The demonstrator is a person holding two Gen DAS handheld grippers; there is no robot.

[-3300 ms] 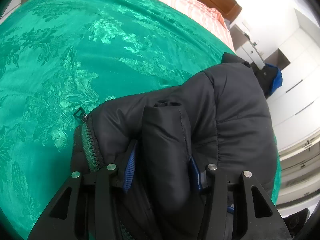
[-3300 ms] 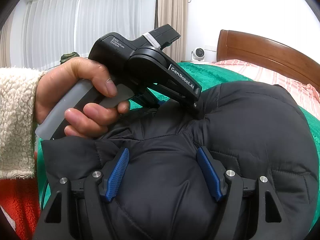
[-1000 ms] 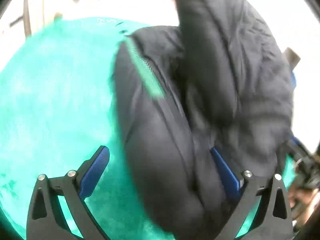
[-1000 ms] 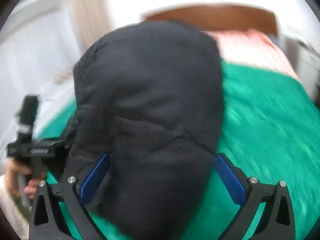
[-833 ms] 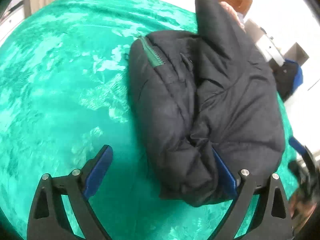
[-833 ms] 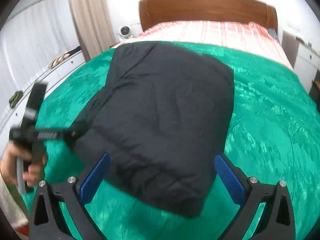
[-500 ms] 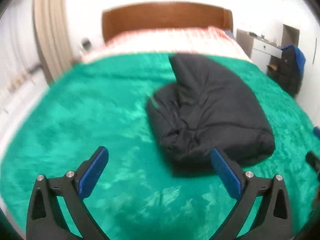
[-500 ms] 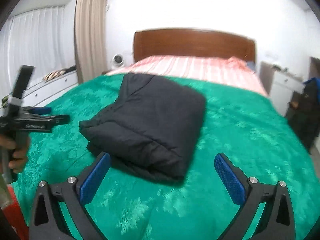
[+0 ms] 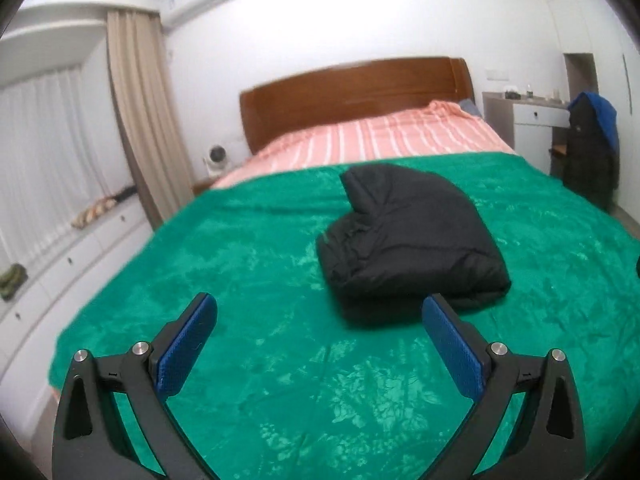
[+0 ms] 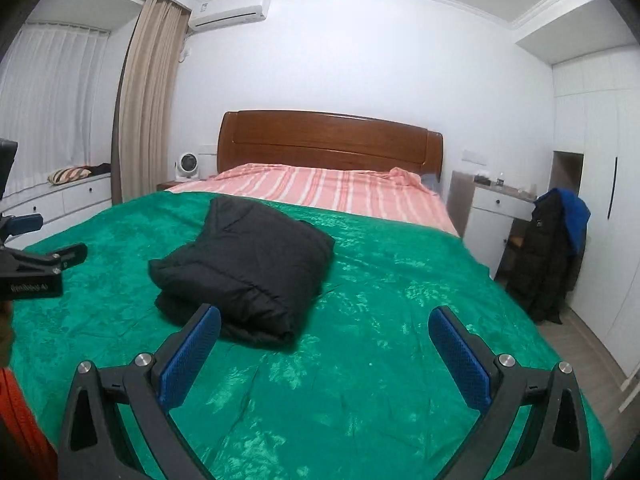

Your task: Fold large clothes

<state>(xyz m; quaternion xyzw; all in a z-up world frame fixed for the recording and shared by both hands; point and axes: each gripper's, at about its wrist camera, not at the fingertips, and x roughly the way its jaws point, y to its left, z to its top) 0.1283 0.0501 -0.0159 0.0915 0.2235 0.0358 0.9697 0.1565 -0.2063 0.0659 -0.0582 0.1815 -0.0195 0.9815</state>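
A black puffer jacket [image 9: 408,240] lies folded into a thick bundle on the green bedspread [image 9: 260,272]. In the left wrist view my left gripper [image 9: 318,320] stands open well short of the bundle, with nothing between its blue pads. The same jacket [image 10: 248,260] shows left of centre in the right wrist view. There my right gripper [image 10: 324,332] is also open and empty, back from the bundle and to its right. The left gripper's body [image 10: 36,268] shows at the left edge of the right wrist view.
A wooden headboard [image 10: 332,144] and striped pink sheet [image 10: 320,192] lie beyond the bedspread. A dark coat with blue lining [image 10: 556,248] hangs on a chair by a white desk [image 10: 496,216] at the right. White window-side drawers [image 9: 72,264] run along the left.
Both grippers have let go of the jacket and pulled back and up from it. The bundle now rests alone on the bedspread, smaller in both views.
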